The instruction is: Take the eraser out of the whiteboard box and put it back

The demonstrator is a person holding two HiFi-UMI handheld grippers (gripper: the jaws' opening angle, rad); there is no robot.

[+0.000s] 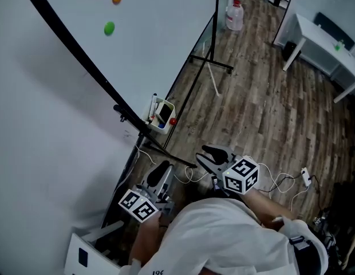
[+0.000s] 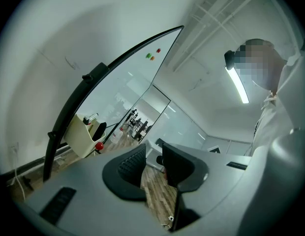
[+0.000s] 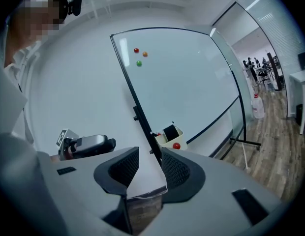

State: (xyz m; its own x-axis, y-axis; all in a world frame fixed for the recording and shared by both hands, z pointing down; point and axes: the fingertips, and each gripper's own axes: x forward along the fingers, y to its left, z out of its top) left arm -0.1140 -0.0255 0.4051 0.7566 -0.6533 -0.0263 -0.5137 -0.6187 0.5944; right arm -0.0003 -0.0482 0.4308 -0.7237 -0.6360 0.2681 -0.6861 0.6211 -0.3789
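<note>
A cream whiteboard box (image 1: 162,114) hangs on the black frame of the whiteboard (image 1: 137,44). The black eraser (image 1: 165,113) stands inside it, with a red magnet (image 1: 173,121) on its front. Both grippers are short of the box. My left gripper (image 1: 164,166) is open and empty, and the box (image 2: 82,133) with the eraser (image 2: 99,130) lies ahead to the left of its jaws (image 2: 153,154). My right gripper (image 1: 201,153) is also open and holds nothing. Its jaws (image 3: 150,154) point at the box (image 3: 168,137) and the eraser (image 3: 169,131), and the left gripper (image 3: 88,145) shows at its left.
Red, orange and green magnets (image 1: 109,27) sit high on the board. The board's black stand legs (image 1: 212,66) spread over the wood floor. A water jug (image 1: 235,16) and a white desk (image 1: 323,44) stand farther off. Cables (image 1: 280,182) trail on the floor at right.
</note>
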